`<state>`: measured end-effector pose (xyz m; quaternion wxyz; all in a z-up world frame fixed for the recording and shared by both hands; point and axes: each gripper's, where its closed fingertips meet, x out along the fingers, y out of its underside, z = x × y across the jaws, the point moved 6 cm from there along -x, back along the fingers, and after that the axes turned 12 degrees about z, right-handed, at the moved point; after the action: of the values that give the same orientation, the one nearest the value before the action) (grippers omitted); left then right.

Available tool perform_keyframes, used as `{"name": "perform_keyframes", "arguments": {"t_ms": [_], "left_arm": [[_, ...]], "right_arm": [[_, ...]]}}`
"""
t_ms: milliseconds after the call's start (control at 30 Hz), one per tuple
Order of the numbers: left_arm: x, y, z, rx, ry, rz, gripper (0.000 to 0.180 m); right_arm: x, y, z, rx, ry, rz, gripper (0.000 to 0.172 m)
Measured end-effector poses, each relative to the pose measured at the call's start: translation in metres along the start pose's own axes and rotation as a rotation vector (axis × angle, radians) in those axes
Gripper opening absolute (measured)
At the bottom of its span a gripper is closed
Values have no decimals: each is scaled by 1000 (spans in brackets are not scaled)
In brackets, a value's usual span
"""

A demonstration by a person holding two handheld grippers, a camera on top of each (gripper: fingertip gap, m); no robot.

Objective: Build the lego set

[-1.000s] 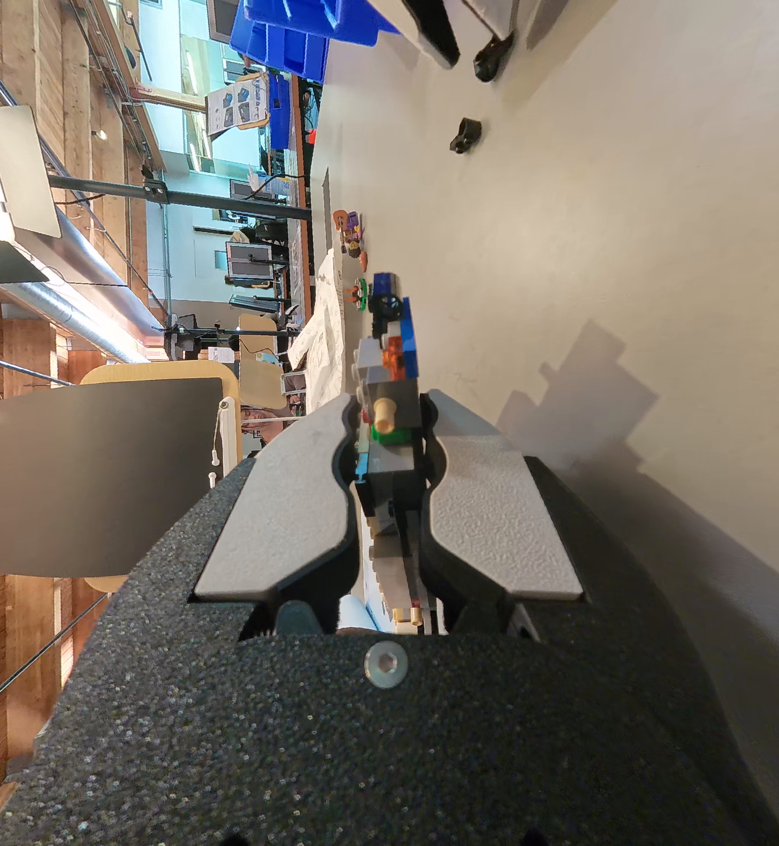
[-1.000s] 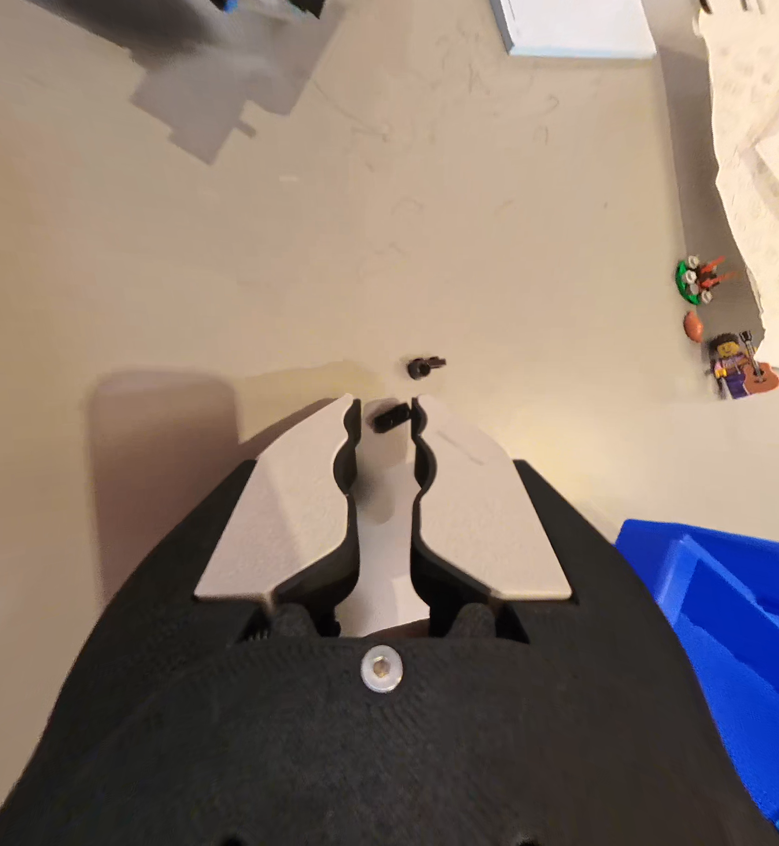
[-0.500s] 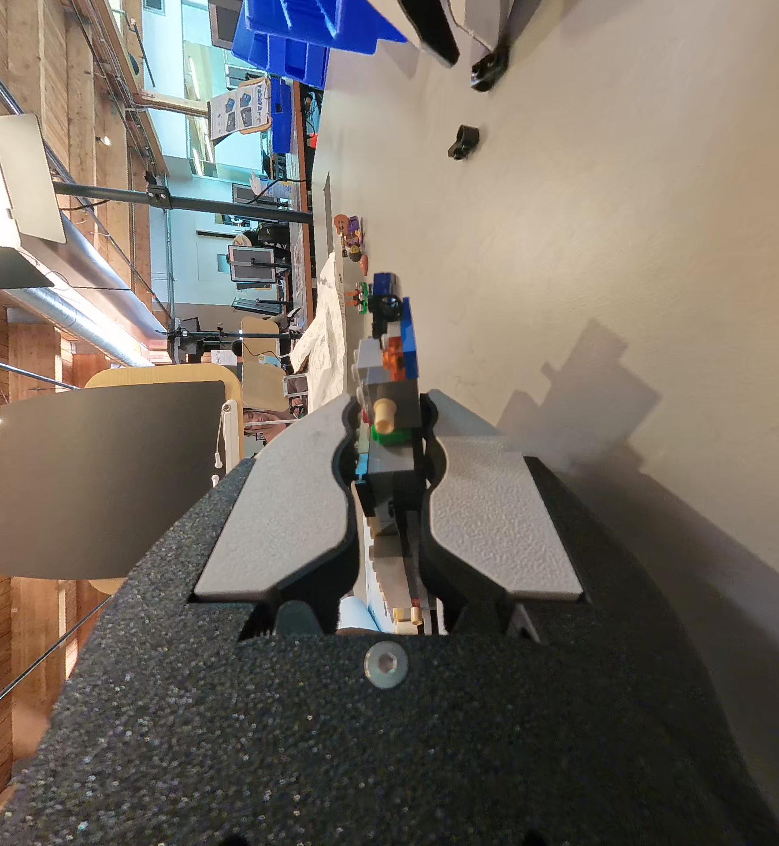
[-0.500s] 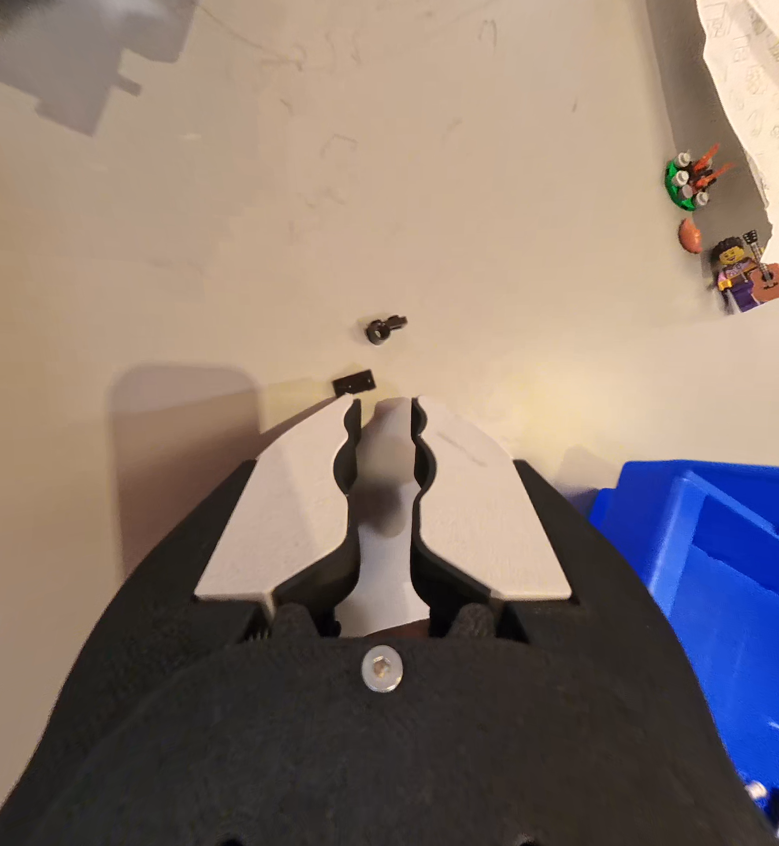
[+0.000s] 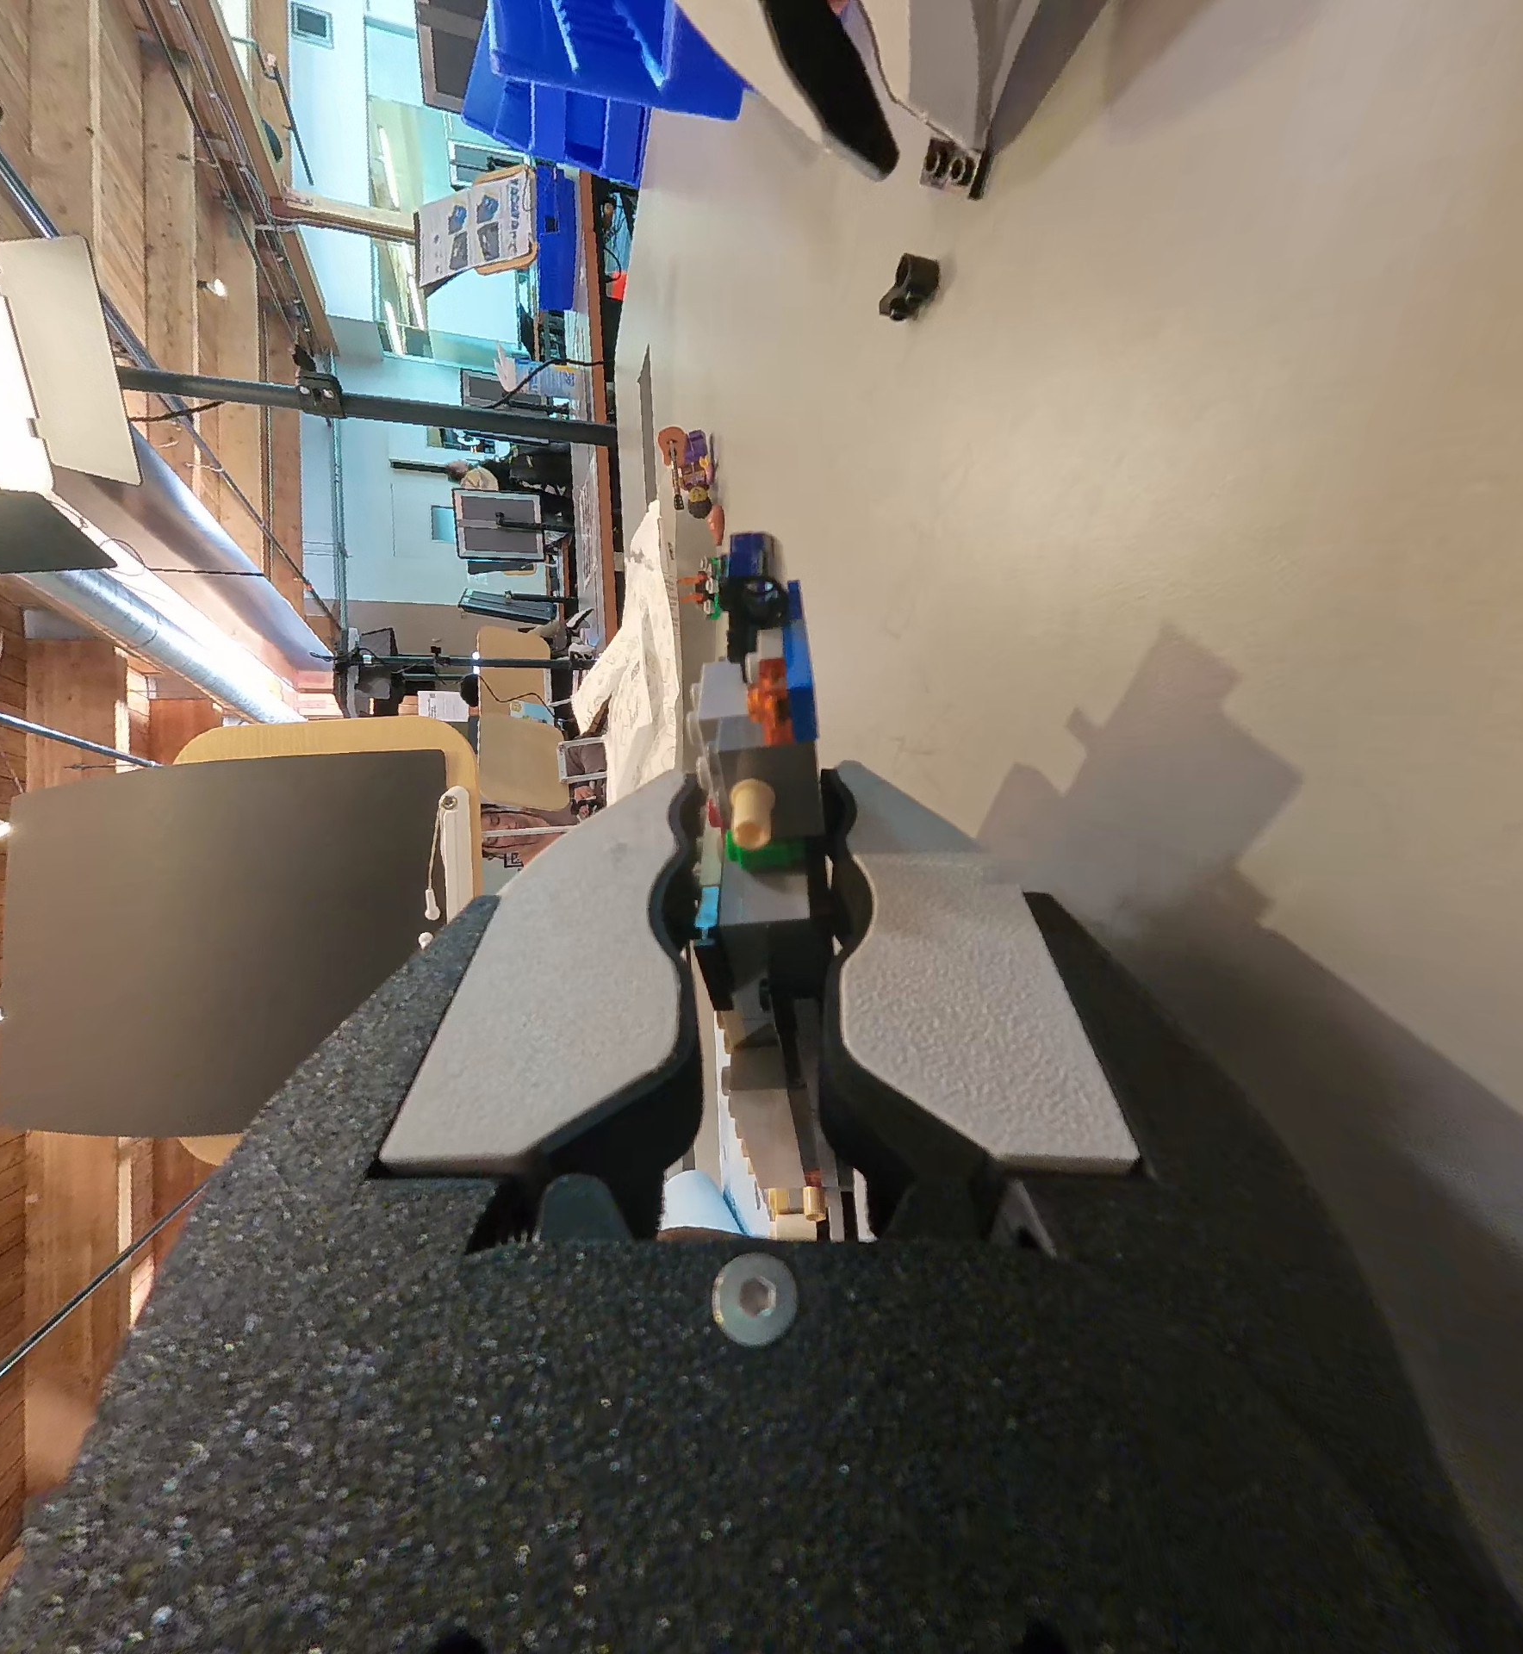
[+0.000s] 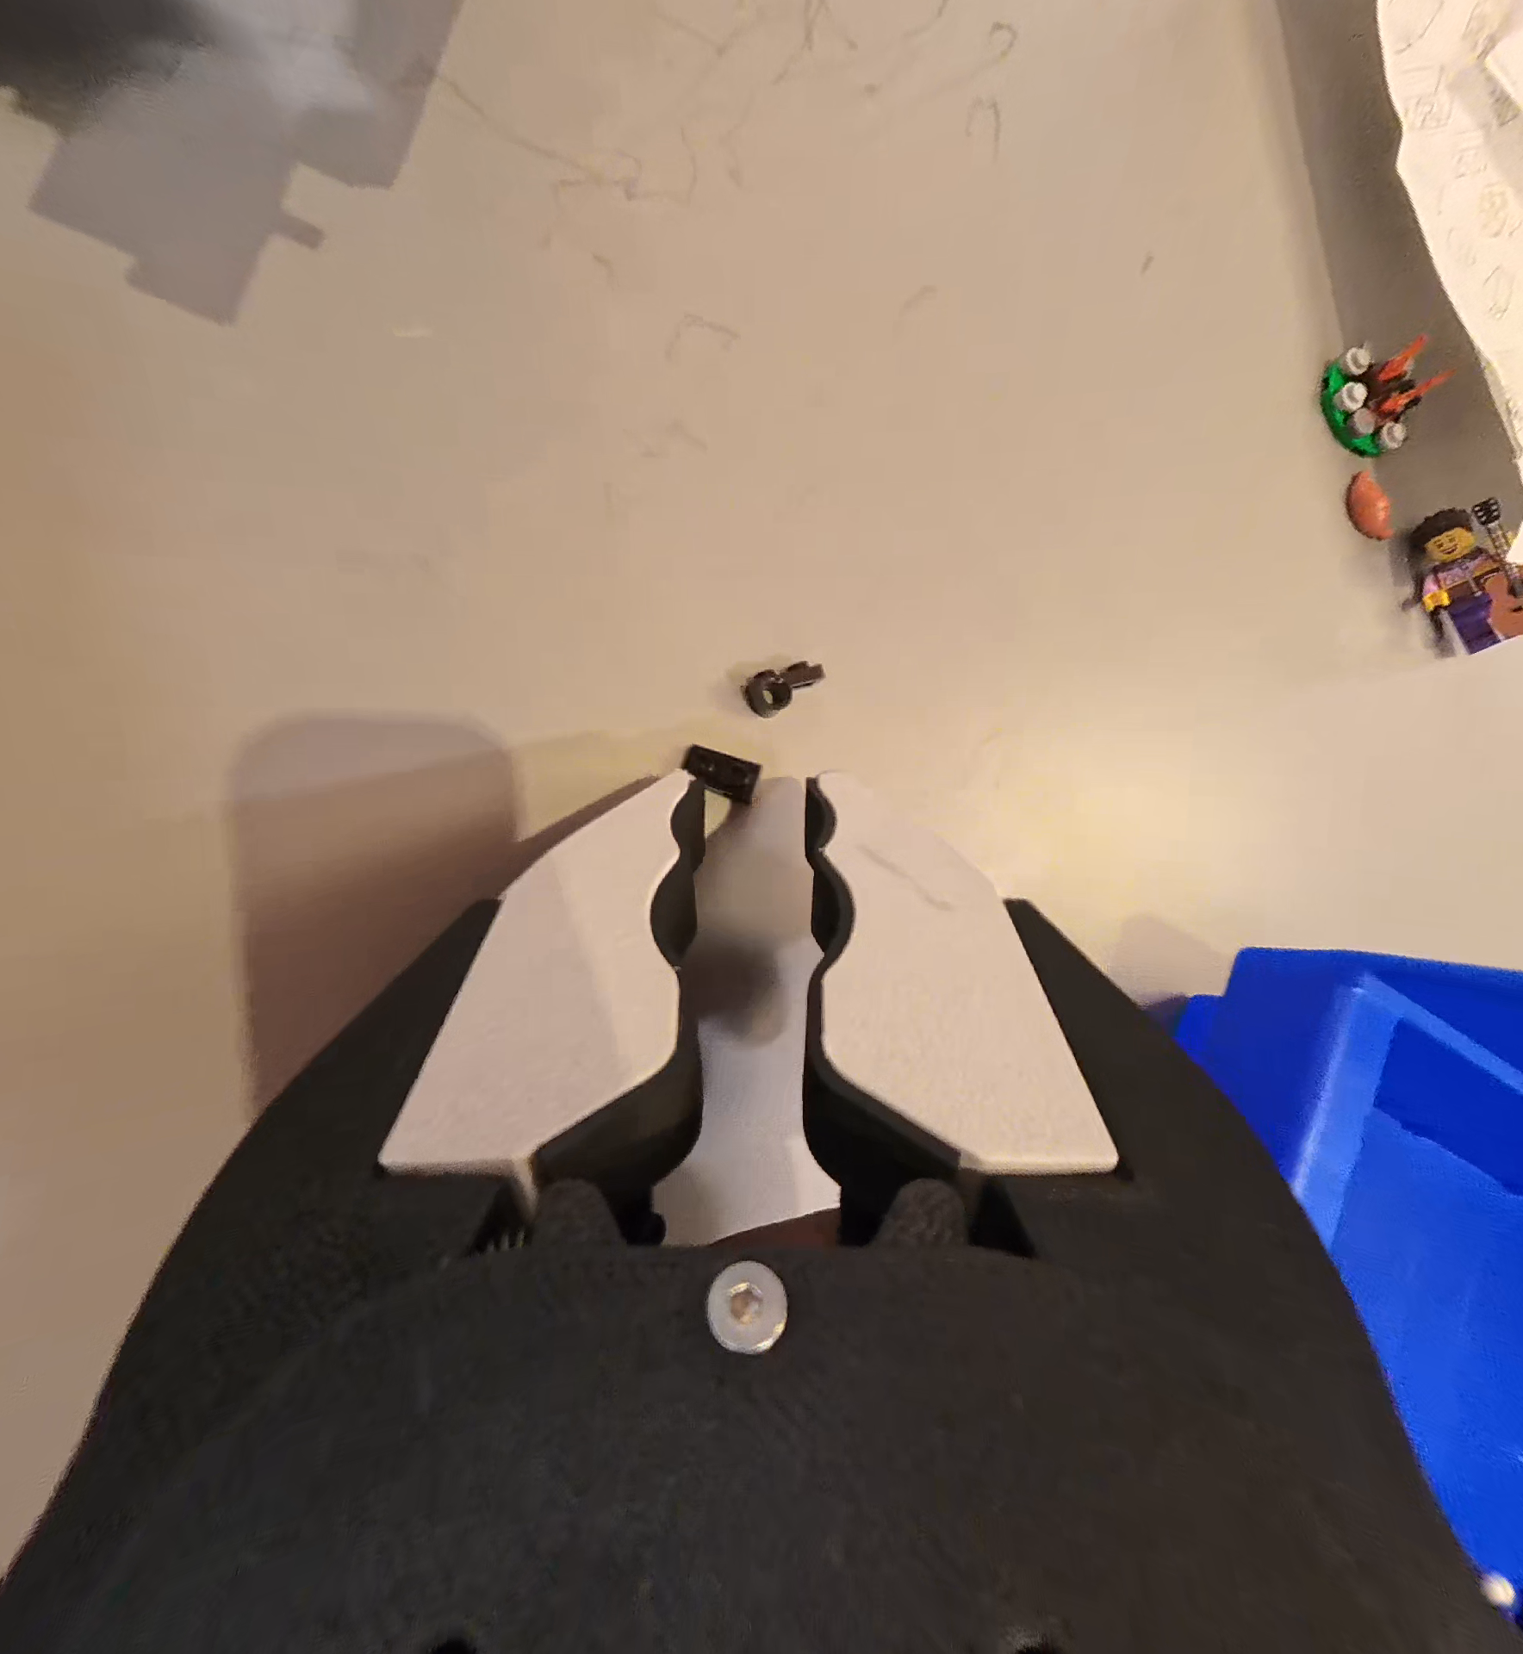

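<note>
Pale beige tabletop filled most of both views, scuffed with faint marks, inside a workshop with wooden walls and desks in the distance. At one side sat a blue plastic bin, and at the far edge a crumpled sheet of printed paper. Beside the paper stood a toy figure with a guitar and a small green-based piece with orange spikes.

Turned on its side, the left gripper was clamped on a multicoloured brick model, grey and black with blue, orange and green parts, its pads pressing both flanks. The model stuck out well beyond the fingertips, so a knock or a twist might have snapped off the front section.

Hovering just over the table, the right gripper had its fingers apart with nothing between them. A small black plate lay touching the tip of its left finger, off to one side of the gap. Closing there would likely have nudged or flipped the plate rather than caught it. A small black ring piece lay just beyond, near enough to be pushed along too.
</note>
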<state>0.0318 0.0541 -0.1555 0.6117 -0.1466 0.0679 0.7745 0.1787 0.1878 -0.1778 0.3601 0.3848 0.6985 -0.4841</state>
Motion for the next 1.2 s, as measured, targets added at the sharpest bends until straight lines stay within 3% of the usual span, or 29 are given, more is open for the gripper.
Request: {"name": "perform_keyframes", "arguments": {"t_ms": [233, 433, 767, 1200], "left_arm": [[0, -1, -2, 7, 1, -3, 26], [-2, -2, -2, 8, -3, -7, 26], [-2, -1, -4, 11, 1, -8, 26], [-2, -3, -6, 20, 6, -17, 26]], "right_arm": [[-9, -8, 21, 59, -53, 4, 17], [-9, -2, 14, -61, 15, -1, 22], [3, -3, 4, -88, -194, -51, 27], [1, -3, 16, -139, -210, -102, 25]]}}
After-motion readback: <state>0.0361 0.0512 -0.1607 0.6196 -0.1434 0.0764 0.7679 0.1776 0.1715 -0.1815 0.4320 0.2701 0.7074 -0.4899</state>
